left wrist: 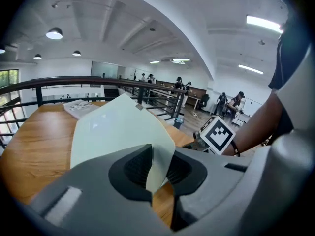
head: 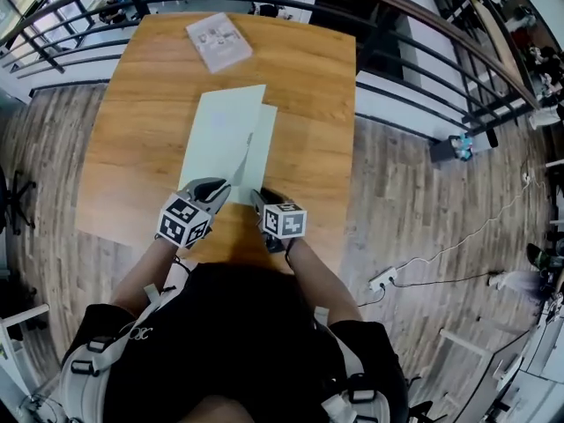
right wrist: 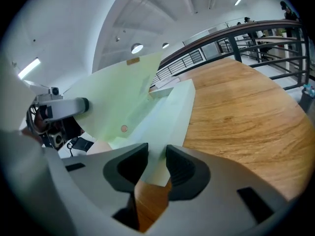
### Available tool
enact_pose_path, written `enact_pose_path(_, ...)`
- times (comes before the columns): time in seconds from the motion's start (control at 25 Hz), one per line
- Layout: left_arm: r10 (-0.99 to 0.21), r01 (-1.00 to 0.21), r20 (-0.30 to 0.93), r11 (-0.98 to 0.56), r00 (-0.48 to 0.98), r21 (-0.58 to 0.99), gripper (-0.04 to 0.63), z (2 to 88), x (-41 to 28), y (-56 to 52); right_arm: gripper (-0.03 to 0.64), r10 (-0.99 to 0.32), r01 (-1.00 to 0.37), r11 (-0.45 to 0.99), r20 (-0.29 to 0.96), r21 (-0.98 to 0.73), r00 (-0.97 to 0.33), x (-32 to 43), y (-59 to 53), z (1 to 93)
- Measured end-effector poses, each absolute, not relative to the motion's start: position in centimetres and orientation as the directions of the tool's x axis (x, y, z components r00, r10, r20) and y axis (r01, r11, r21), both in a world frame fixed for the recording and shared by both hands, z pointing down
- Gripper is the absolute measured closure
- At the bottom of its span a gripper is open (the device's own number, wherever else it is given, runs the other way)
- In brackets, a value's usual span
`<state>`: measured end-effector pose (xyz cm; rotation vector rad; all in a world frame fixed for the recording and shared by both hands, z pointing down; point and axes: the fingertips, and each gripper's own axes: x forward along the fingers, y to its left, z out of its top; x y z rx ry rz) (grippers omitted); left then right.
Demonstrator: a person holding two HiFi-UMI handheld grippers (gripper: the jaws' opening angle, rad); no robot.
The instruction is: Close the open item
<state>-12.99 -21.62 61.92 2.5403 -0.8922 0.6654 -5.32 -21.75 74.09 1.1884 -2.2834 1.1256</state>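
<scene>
A pale green folder point(head: 225, 139) lies open on the wooden table point(head: 308, 86). Its cover point(left wrist: 118, 127) is lifted off the lower leaf point(right wrist: 170, 117) and curves upward. My left gripper point(head: 216, 188) is shut on the cover's near edge, and the sheet runs up between its pads point(left wrist: 157, 168). Just to its right, my right gripper point(head: 258, 196) is at the folder's near edge. Its jaws point(right wrist: 156, 163) stand slightly apart, with the lower leaf's corner in the gap and no visible pressing. The raised cover point(right wrist: 118, 97) and the left gripper point(right wrist: 59, 107) show in the right gripper view.
A closed booklet point(head: 218, 40) lies at the table's far end. A dark metal railing point(head: 397, 86) curves round the far and right sides of the table. The wood floor beside the table holds a cable and power strip point(head: 383, 280). The person stands at the near edge.
</scene>
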Motion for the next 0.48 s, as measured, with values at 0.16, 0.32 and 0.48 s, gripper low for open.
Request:
enact_pose_path(0.16, -0.411, -0.616, 0.623, -0.774, 0.665, 0.147, 0.545, 65.2, -10.9, -21.4, 0.499, -0.524, -0.784, 0.371, 0.585, -0.498, -0.62, -5.5, -22.0, 74.2)
enact_pose_path(0.32, -0.353, -0.59, 0.692, -0.797, 0.629, 0.13, 0.54, 67.9, -9.8, -21.4, 0.497, -0.528, -0.779, 0.371, 0.576, -0.505, -0.625, -5.5, -22.0, 74.3)
enact_pose_path(0.48, -0.309, -0.56, 0.767, -0.825, 0.563, 0.079, 0.534, 70.7, -9.3, -20.9, 0.497, -0.523, -0.775, 0.389, 0.573, -0.499, -0.631, -5.5, -21.8, 74.3)
